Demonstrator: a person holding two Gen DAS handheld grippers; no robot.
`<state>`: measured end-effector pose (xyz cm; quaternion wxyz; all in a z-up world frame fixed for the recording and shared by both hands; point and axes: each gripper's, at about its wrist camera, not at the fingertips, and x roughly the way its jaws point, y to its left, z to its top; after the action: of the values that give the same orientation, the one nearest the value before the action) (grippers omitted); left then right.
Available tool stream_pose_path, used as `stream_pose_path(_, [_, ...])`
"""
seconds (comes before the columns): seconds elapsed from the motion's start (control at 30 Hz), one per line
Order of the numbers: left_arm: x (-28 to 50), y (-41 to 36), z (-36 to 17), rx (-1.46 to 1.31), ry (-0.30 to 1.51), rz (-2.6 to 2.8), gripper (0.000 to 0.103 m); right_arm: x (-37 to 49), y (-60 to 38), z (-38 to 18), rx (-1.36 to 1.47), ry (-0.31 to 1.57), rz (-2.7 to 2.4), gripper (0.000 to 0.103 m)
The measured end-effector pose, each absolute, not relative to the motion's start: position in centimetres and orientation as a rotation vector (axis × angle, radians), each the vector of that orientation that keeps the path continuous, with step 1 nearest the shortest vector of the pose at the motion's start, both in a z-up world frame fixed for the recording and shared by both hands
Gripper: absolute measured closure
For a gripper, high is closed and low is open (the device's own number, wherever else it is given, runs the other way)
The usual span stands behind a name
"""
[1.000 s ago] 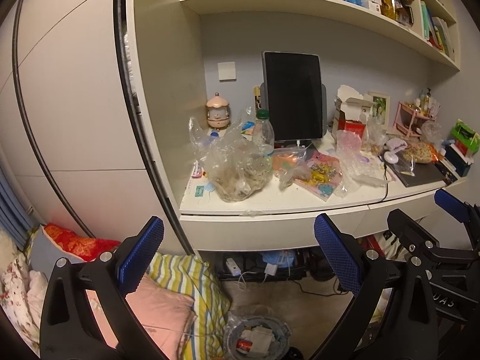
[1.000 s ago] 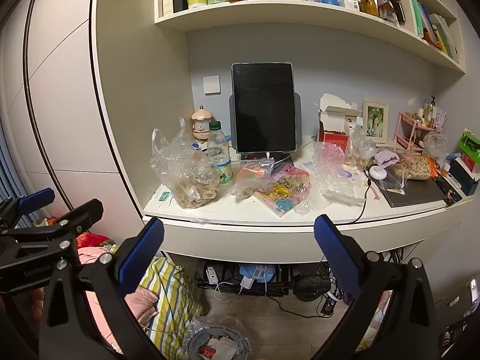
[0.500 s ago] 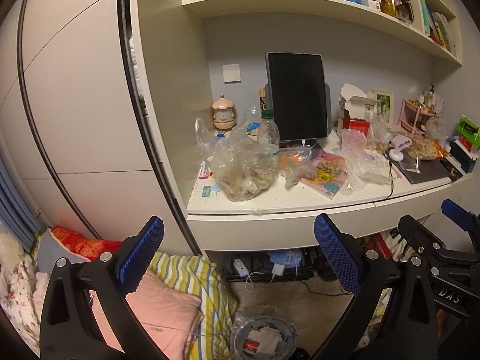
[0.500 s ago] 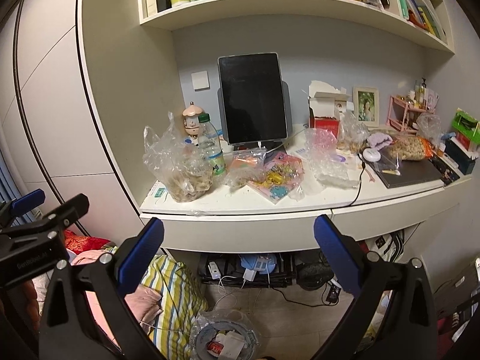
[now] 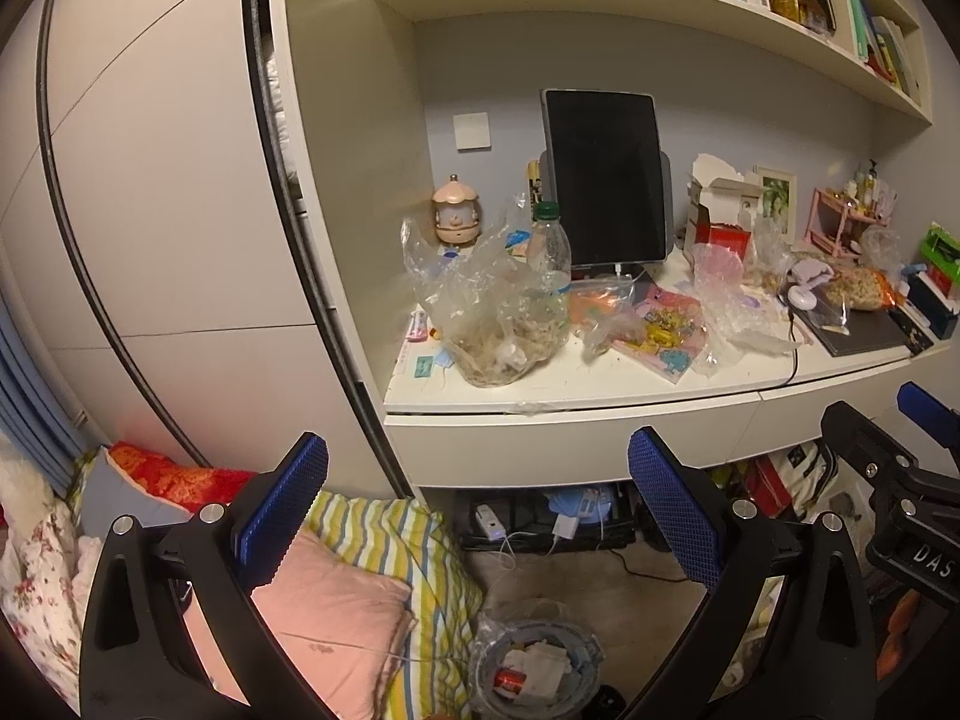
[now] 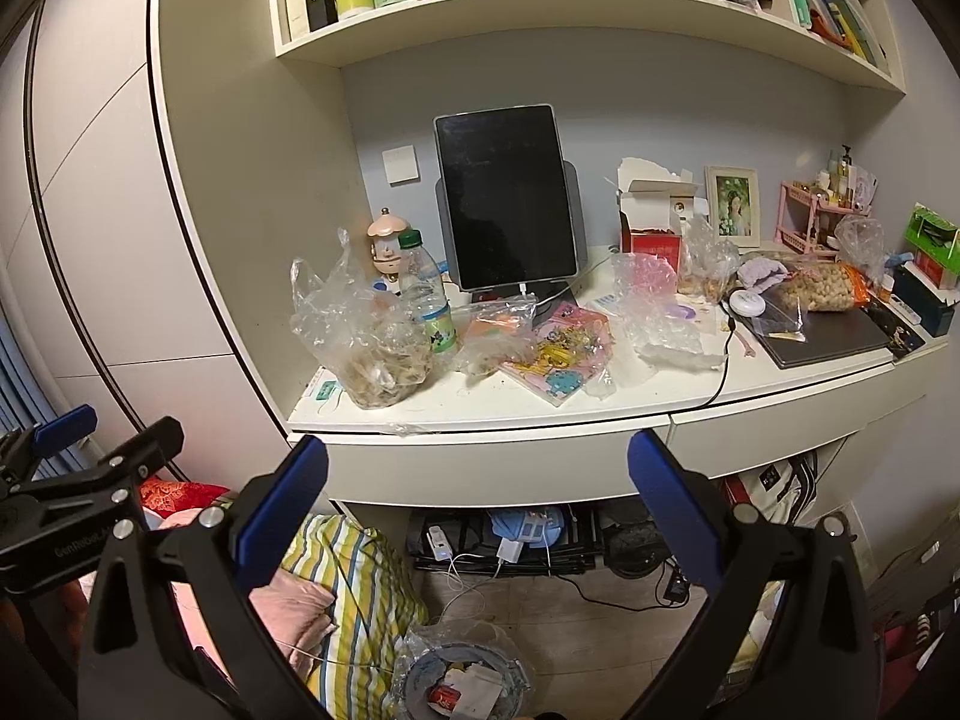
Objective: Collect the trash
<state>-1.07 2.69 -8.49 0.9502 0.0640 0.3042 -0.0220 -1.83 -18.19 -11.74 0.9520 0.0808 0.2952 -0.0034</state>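
A white desk [image 6: 540,414] carries litter: a clear plastic bag of shells [image 6: 375,348] [image 5: 498,324], a plastic bottle with a green cap [image 6: 426,294] [image 5: 549,252], crumpled clear wrappers [image 6: 657,312] [image 5: 732,300] and a colourful packet [image 6: 564,354] [image 5: 666,330]. A lined trash bin [image 6: 462,684] [image 5: 534,666] stands on the floor below. My left gripper [image 5: 477,492] and my right gripper [image 6: 477,492] are both open and empty, well short of the desk. Each gripper also shows at the edge of the other's view.
A dark tablet on a stand [image 6: 504,198], an open box [image 6: 651,216], a photo frame [image 6: 732,204] and a dark notebook [image 6: 822,336] crowd the desk. A full shelf [image 6: 570,6] hangs above. Pillows and striped bedding [image 5: 372,558] lie at left; cables and chargers [image 6: 510,546] sit under the desk.
Both views have shifted slightly: the desk now sits further right in the left wrist view and the right wrist view has pulled back a little. Both grippers stay open.
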Motion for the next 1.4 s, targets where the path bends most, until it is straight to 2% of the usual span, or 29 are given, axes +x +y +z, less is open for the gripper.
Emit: stream_pose_path(1.4, [0.1, 3.8, -8.9, 0.109, 0.640, -0.050, 0.006, -1.1, -16.6, -11.6, 0.117, 0.621, 0.006, 0.006])
